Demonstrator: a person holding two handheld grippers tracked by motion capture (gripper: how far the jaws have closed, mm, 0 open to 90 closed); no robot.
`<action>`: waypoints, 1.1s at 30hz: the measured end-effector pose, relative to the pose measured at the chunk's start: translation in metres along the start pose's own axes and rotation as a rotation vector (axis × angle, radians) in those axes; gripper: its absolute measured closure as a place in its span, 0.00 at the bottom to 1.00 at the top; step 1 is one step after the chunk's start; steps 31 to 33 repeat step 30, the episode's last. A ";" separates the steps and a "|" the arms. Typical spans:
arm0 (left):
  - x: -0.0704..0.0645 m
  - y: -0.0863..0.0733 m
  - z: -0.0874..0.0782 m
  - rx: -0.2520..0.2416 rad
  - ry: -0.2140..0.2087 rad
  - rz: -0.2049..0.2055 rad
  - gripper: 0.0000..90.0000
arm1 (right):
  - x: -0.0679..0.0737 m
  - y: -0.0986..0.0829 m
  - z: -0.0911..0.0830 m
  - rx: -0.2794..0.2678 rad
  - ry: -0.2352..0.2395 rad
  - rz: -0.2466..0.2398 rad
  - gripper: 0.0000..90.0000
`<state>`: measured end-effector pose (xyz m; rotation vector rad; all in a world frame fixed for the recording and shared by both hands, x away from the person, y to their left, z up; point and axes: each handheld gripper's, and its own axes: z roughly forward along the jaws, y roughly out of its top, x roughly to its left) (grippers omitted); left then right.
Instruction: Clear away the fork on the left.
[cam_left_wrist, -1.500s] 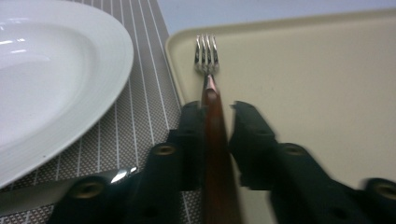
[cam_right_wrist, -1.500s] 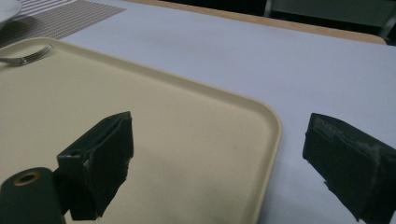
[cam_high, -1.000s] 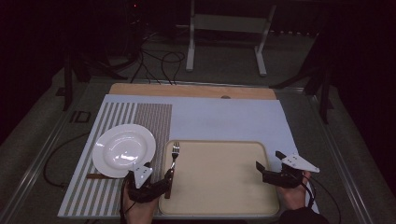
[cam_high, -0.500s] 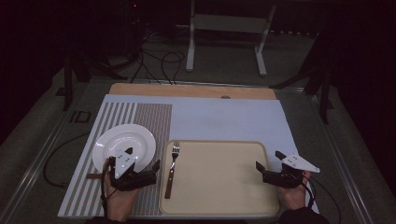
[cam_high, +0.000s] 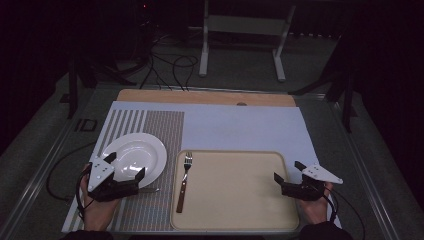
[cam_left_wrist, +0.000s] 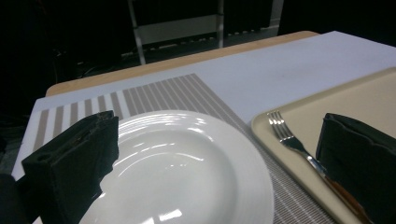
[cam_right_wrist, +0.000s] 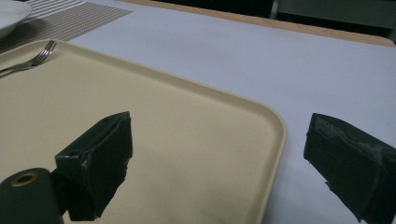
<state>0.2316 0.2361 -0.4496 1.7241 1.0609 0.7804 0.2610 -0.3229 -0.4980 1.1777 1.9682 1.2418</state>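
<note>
A white plate (cam_high: 132, 151) rests on a striped placemat (cam_high: 162, 125). My left gripper (cam_high: 126, 164) stands open over the plate's near rim, its jaws spread wide on either side of the plate (cam_left_wrist: 187, 172). A fork (cam_high: 184, 179) with a brown handle lies along the left edge of a beige tray (cam_high: 240, 200), tines pointing away; the fork (cam_left_wrist: 287, 135) passes close to the left gripper's right jaw. My right gripper (cam_high: 287, 170) is open and empty at the tray's right rim (cam_right_wrist: 275, 140), one jaw over the tray, one over the sheet.
A pale sheet (cam_high: 240, 125) covers the table behind the tray, with a wooden strip (cam_high: 205, 96) at the far edge. A thin utensil end (cam_high: 151, 190) sticks out beside the left gripper. Cables and a metal stand (cam_high: 240, 40) lie on the floor beyond.
My left gripper has moved left, from beside the fork's handle to the plate's near rim. The fork stays on the tray. The right gripper has not moved.
</note>
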 end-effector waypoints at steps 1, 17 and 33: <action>0.002 -0.002 -0.001 -0.002 -0.001 -0.005 0.00 | 0.000 0.000 0.000 0.000 0.000 0.000 0.09; 0.011 -0.032 -0.004 -0.018 -0.006 0.029 0.00 | -0.011 0.004 -0.001 -0.038 0.013 0.010 0.09; 0.014 -0.040 0.000 -0.021 -0.026 0.028 0.00 | -0.010 0.002 -0.006 -0.046 0.008 0.008 0.09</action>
